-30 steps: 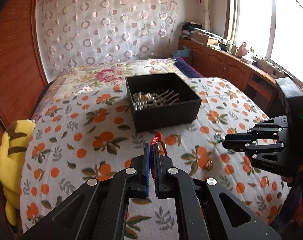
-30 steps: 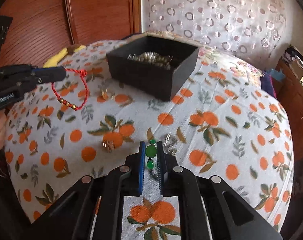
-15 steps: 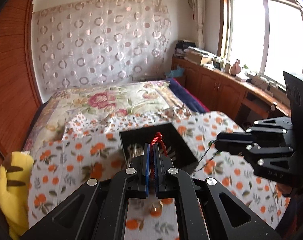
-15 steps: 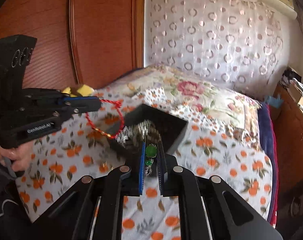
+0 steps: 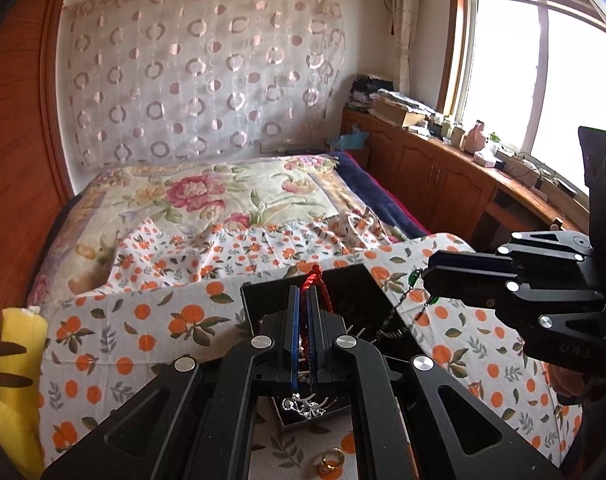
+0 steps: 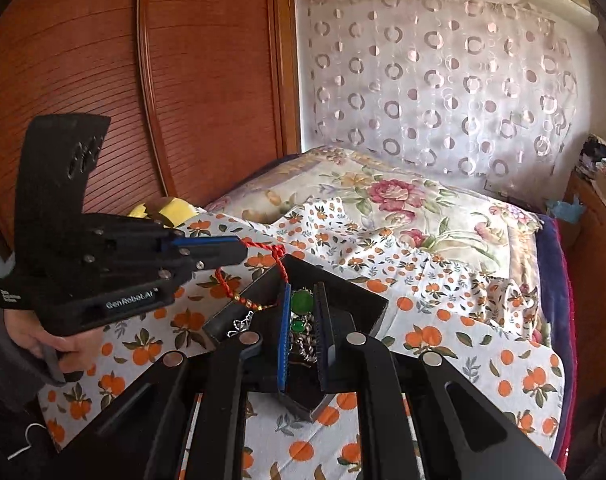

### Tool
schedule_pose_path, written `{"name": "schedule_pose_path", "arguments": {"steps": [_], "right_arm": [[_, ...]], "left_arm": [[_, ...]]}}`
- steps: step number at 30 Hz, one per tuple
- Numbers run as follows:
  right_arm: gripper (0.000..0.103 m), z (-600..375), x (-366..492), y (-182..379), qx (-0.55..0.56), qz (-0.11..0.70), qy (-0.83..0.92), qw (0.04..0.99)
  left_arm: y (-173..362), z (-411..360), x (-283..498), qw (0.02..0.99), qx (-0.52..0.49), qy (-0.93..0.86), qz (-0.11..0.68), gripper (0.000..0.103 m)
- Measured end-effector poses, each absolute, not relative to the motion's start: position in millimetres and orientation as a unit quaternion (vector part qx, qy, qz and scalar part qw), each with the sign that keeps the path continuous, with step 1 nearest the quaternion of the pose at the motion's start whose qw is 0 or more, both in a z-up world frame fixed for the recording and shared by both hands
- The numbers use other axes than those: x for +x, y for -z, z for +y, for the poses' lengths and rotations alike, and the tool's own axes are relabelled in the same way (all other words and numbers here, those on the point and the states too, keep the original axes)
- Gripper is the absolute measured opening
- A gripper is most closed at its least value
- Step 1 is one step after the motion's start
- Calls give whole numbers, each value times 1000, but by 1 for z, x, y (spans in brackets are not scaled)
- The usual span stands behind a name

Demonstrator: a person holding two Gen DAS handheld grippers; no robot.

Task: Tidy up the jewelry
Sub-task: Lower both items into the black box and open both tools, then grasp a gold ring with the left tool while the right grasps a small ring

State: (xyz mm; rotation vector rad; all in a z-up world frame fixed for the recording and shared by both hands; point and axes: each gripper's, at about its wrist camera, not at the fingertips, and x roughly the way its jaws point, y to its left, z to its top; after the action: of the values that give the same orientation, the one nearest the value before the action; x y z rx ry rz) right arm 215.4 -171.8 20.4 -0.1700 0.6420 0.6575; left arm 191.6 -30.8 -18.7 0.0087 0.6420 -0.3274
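The left claw (image 5: 302, 312) is clamped tight on a red cord bracelet (image 6: 259, 276), whose loop hangs from the tips with its gold and red beads at the bottom, dangling right at the near-left rim of the black box (image 6: 367, 300). The right claw (image 6: 303, 320) is closed narrowly on a green-stone pendant (image 6: 301, 301), the larger stone above the smaller one between the blue pads, with a dark chain trailing down from it toward the box in the left wrist view. Both claws point downward and hover over the box, which sits on the orange-print cloth (image 5: 151, 320) spread on the bed (image 5: 207, 192). The box is directly under and just ahead of both claws, so the coming move looks to me like a short drop, not a reach; neither hand seems clearly nearer, though the bracelet's hanging loop straddles the rim and could catch or fall outside if let go here. Silvery pieces (image 5: 307, 402) already lie inside the box. Nearer than the box, a gold ring (image 5: 332, 460) lies on the cloth, not yet collected, just below the left claw's body.
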Motion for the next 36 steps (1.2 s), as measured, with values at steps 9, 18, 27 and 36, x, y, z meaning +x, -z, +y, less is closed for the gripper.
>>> {"name": "schedule_pose_path", "arguments": {"steps": [9, 18, 27, 36], "right_arm": [[14, -173, 228, -6, -71, 328, -314, 888], [30, -179, 225, 6, -65, 340, -302, 888], [30, -185, 197, 12, -65, 346, -302, 886], [30, -179, 148, 52, -70, 389, -312, 864]], "left_arm": [[35, -37, 203, 927, 8, 166, 335, 3], [39, -38, 203, 926, 15, 161, 341, 4], [42, -29, 181, 926, 12, 162, 340, 31], [66, -18, 141, 915, 16, 167, 367, 42]]}}
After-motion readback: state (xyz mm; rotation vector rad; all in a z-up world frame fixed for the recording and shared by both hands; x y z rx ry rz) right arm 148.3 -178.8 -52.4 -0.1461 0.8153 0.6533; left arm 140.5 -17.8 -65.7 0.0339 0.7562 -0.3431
